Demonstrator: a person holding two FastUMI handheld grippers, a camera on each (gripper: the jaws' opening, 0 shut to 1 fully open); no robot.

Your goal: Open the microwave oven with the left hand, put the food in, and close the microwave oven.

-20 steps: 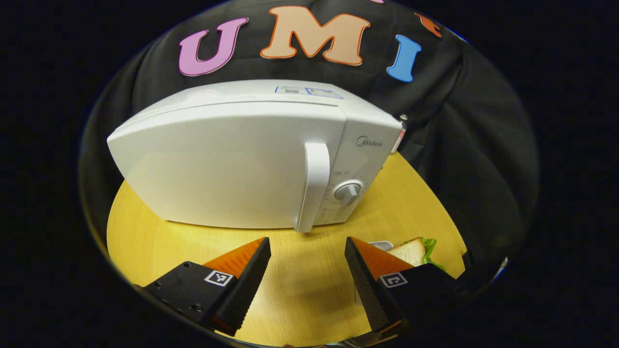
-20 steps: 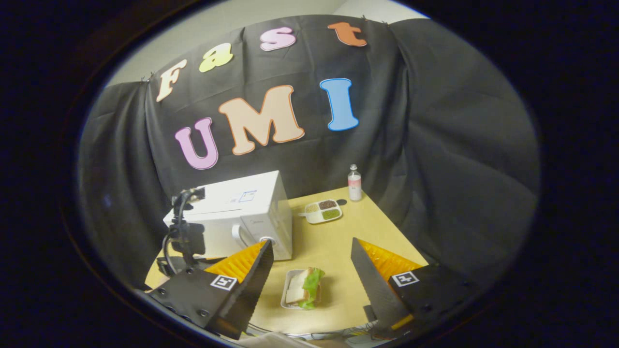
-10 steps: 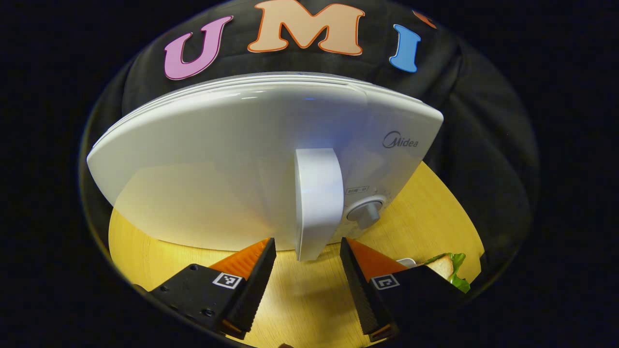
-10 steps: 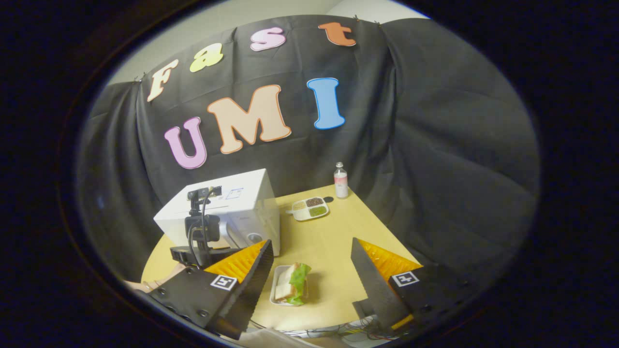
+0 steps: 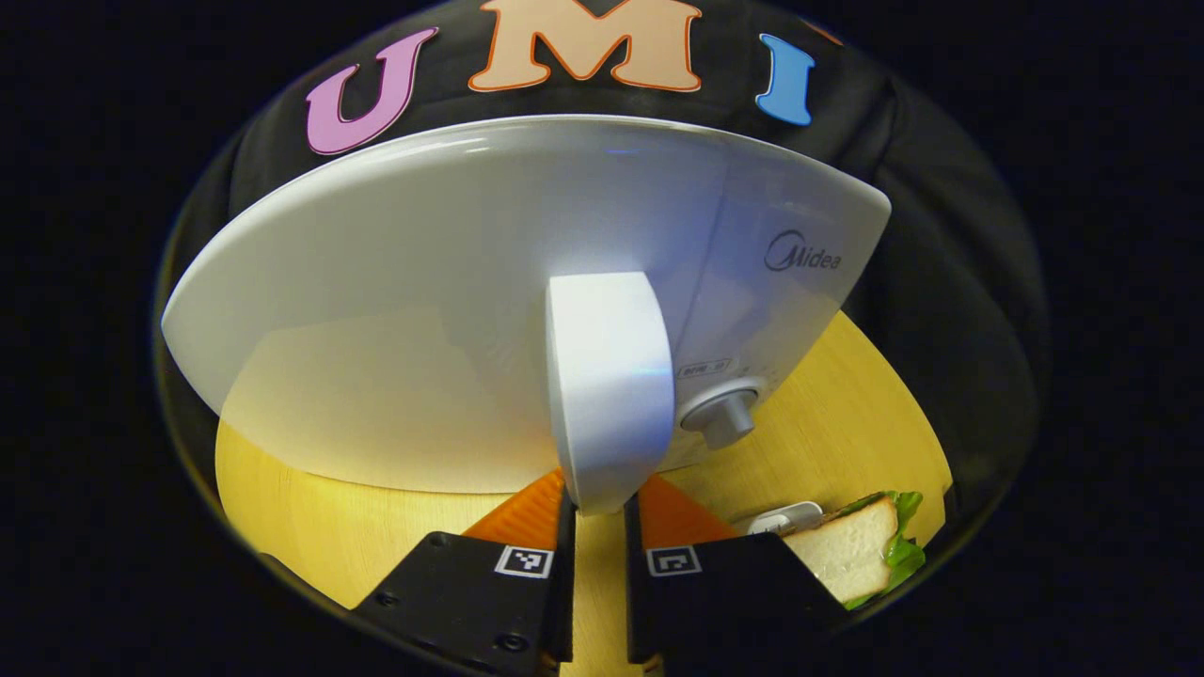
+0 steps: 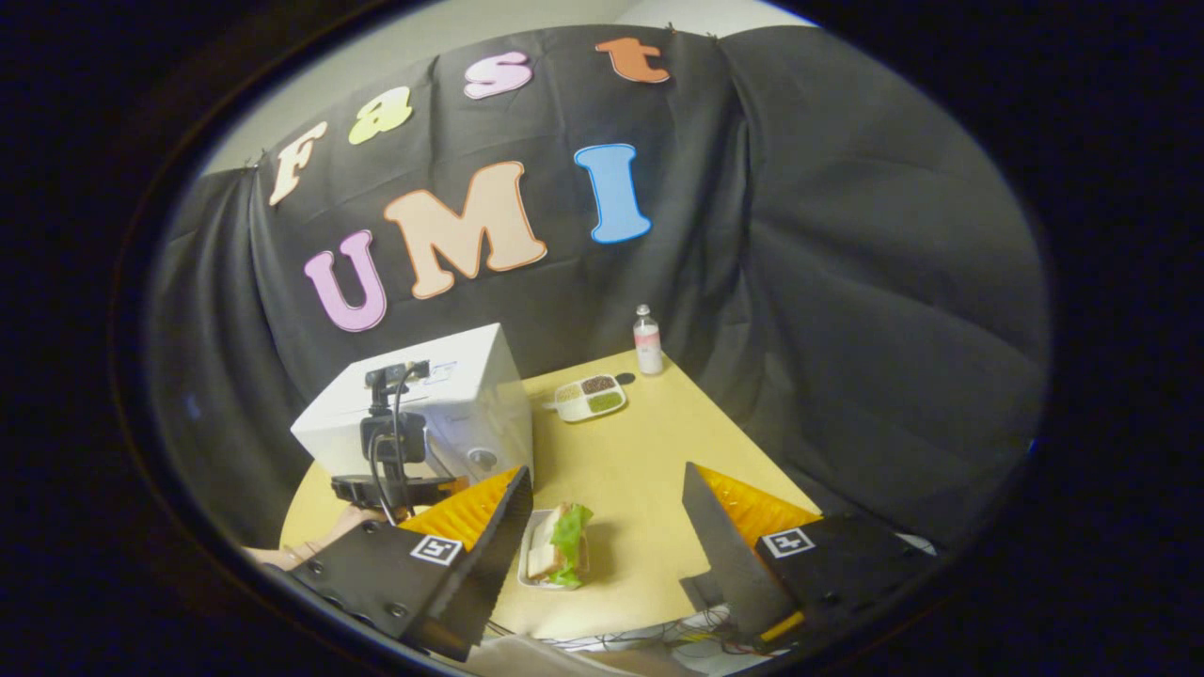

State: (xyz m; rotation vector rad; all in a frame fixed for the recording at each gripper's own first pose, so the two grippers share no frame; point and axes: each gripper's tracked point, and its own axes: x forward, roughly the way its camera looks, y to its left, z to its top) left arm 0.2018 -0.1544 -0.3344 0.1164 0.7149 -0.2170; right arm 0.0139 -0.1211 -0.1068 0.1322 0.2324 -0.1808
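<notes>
White plastic of the door handle (image 5: pixel 607 395) is seen straight ahead of the left gripper (image 5: pixel 595 512), its lower end set between the two fingers, which are drawn in close on either side of it. Whether both pads actually press the handle cannot be told with certainty, but the gap is narrow and the tip of the handle fills it, so a grasp is judged to be made or nearly made. The handle's long axis runs upright, in line with the slot between the fingers, and it is mounted at the right-hand edge of the microwave door (image 5: pixel 414 320); the hinge is therefore judged to lie on the far left, so the pull is expected to swing toward the gripper and leftward. Just right of the handle the control knob (image 5: pixel 722 416) is noted on the panel. The door is not yet open. On the wooden table (image 5: pixel 847 404), low and right of the left gripper, the sandwich (image 5: pixel 861 555) is seen in its small white tray. In the right gripper view the right gripper (image 6: pixel 607 541) is held spread wide and empty above that sandwich (image 6: pixel 557 555), nearer to the food than the left, with the microwave (image 6: pixel 442 414) off to its left and farther back.
</notes>
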